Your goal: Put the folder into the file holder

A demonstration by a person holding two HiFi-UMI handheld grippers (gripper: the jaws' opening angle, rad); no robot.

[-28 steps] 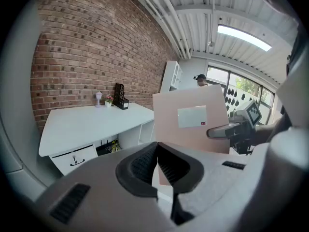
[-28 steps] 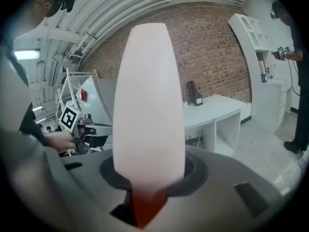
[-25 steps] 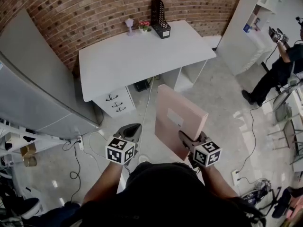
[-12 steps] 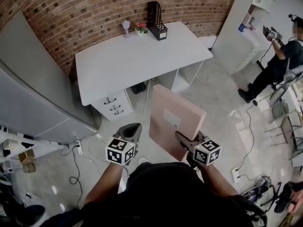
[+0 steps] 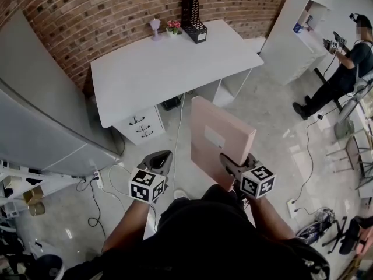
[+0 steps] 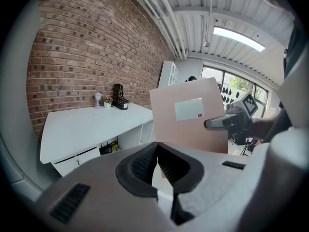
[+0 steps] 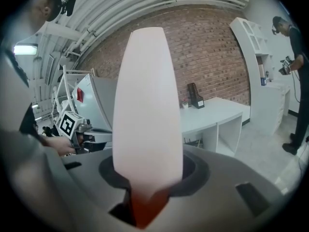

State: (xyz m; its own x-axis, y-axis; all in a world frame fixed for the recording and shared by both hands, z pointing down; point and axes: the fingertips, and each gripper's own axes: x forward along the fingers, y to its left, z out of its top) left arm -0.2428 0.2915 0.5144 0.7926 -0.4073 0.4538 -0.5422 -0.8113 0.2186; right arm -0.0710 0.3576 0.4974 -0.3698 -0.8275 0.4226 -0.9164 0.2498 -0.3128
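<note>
A pink folder (image 5: 220, 142) with a white label stands upright over the floor, its lower edge held in my right gripper (image 5: 227, 165). The right jaws have just been opening a little, but the folder (image 7: 147, 105) still sits clamped between them. My left gripper (image 5: 160, 159) is beside it on the left, shut and empty; in its own view the left gripper's (image 6: 157, 151) pads meet, with the folder (image 6: 188, 117) off to the right. The black mesh file holder (image 5: 192, 17) stands at the far back of the white desk (image 5: 163, 69), well ahead of both grippers.
A small flower pot (image 5: 173, 27) and a pale vase (image 5: 155, 25) stand next to the holder. Drawers (image 5: 140, 127) sit under the desk. A grey cabinet (image 5: 41, 109) is on the left, a white shelf unit (image 5: 303, 34) on the right. A person (image 5: 344, 69) stands far right. Cables (image 5: 99, 197) lie on the floor.
Both grippers have drifted slightly forward toward the desk, the folder riding along in the right one. The person at the far right has shifted.
</note>
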